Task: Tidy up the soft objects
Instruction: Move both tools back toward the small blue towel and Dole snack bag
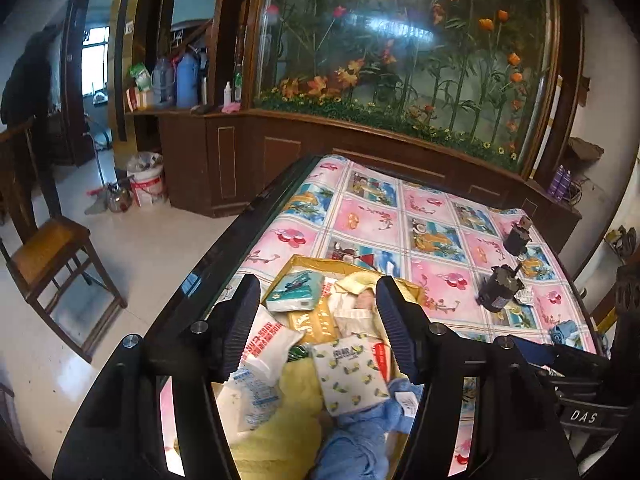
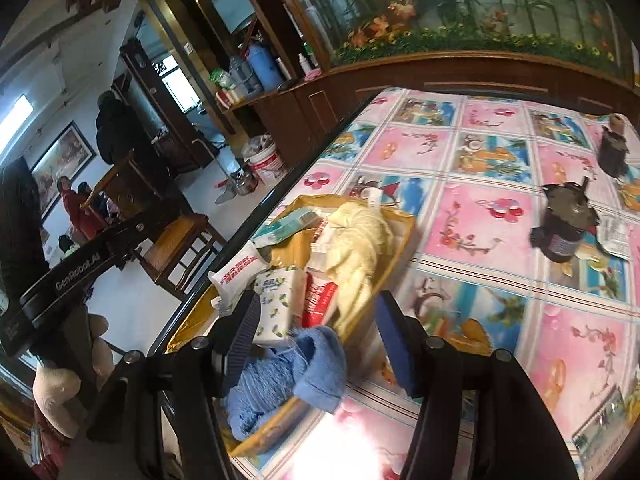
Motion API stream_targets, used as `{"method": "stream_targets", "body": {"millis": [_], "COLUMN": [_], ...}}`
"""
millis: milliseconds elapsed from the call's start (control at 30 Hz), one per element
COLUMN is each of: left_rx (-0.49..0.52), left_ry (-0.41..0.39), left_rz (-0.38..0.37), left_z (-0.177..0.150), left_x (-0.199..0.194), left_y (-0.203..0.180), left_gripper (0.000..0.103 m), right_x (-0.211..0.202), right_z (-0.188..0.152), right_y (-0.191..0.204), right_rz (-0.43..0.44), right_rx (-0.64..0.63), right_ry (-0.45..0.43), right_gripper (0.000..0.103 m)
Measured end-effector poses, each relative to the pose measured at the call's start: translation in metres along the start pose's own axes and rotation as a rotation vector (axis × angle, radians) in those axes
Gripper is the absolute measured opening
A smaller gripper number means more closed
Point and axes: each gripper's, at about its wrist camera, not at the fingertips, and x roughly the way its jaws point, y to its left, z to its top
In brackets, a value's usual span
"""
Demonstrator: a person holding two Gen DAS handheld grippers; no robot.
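Observation:
A gold-lined basket point(image 1: 297, 263) point(image 2: 404, 224) stands at the table's left edge, full of soft goods: a yellow towel point(image 2: 360, 240) point(image 1: 288, 420), a blue towel point(image 2: 288, 376) point(image 1: 356, 440), a lemon-print tissue pack point(image 1: 352, 376) point(image 2: 276, 304), a teal tissue pack point(image 1: 296, 292) and a white-red packet point(image 1: 260, 344) point(image 2: 236, 272). My left gripper point(image 1: 318, 328) is open and empty above the basket. My right gripper point(image 2: 316, 340) is open, its fingers either side of the blue towel, which hangs over the basket's near rim.
The table carries a pink and blue patterned cloth point(image 1: 440, 208) point(image 2: 500, 168). Two dark motor-like objects point(image 1: 500, 284) point(image 1: 518, 236) point(image 2: 564, 224) stand at its right with a paper sachet. A wooden chair point(image 1: 52, 248) and a white bucket point(image 1: 148, 180) are on the floor left.

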Motion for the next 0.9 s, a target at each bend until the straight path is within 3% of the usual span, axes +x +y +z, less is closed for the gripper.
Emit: {"method": "stream_targets", "body": {"millis": [300,467,900], "left_rx": [0.154,0.246,0.360], "left_ry": [-0.048,-0.032,0.030], "left_rz": [0.052,0.051,0.029], "left_z": [-0.042,-0.058,-0.084], "left_x": [-0.039,-0.043,-0.037], "left_y": [-0.085,-0.125,-0.178], "left_gripper": [0.061,0.061,0.061], "right_x": [-0.053,-0.079,-0.126], "right_z": [-0.037,-0.059,-0.088], "right_y": [-0.076,-0.105,-0.174], "right_rz": [-0.054,-0.065,-0.117], "right_rx": [0.169,0.240,0.378], "right_ry": [-0.067,-0.102,-0.173], "right_gripper": [0.066,0.066,0.066]}}
